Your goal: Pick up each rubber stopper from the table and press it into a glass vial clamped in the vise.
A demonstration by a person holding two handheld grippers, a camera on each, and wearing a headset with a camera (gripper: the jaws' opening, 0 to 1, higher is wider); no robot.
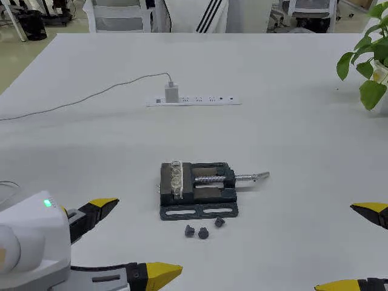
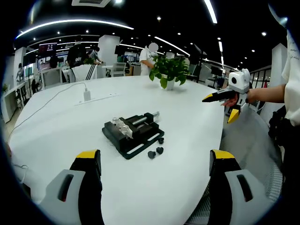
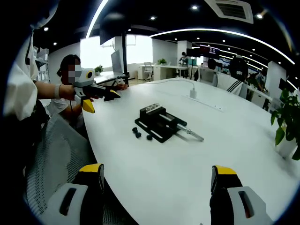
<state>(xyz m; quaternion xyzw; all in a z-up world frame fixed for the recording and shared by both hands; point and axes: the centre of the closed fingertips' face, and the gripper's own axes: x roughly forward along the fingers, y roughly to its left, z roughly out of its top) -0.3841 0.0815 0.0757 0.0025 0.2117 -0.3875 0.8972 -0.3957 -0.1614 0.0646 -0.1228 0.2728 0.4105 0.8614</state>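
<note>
On table, vise (image 1: 198, 189) clamps glass vials (image 1: 176, 179); 3 stoppers (image 1: 203, 232) lie loose just beside it. L gripper (image 1: 147, 235), R gripper (image 1: 334, 247): jaws wide apart, empty.

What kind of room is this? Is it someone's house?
Probably not a house; it looks like a big open office or lab. There are long ceiling light strips, desks in the background, and a large white table with a power strip.

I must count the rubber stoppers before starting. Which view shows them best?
The head view: three stoppers lie apart, just in front of the vise. Both gripper views show them smaller and darker, beside it.
</note>
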